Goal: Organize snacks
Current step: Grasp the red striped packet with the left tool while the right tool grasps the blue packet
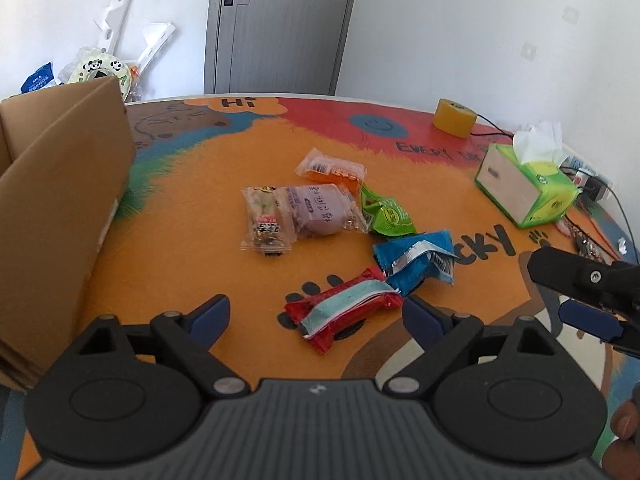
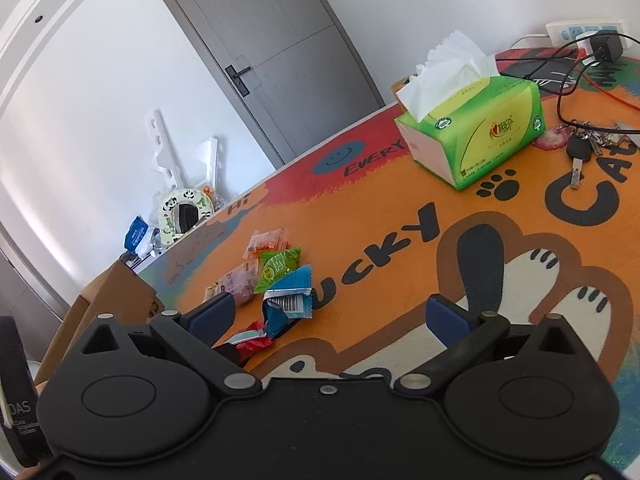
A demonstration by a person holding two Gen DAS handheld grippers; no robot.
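Note:
Several snack packets lie on the colourful mat (image 1: 224, 264). A red packet with a pale blue stripe (image 1: 344, 312) lies between the wide fingers of my left gripper (image 1: 316, 314), which stands open; the pads do not touch it. Beyond it lie a blue packet (image 1: 416, 260), a green one (image 1: 388, 216), an orange one (image 1: 332, 170), a purple-filled clear one (image 1: 320, 216) and a clear nut bar (image 1: 264, 224). My right gripper (image 2: 332, 314) is open over the mat, holding nothing, with the blue packet (image 2: 288, 304) and red packet (image 2: 252, 340) beside its left finger.
A cardboard box (image 1: 60, 208) stands at the left edge of the table. A green tissue box (image 1: 528, 184), a yellow tape roll (image 1: 454, 118), keys (image 2: 580, 148), cables and a power strip (image 2: 584, 34) sit at the right. The right gripper's fingers (image 1: 576, 276) reach in from the right.

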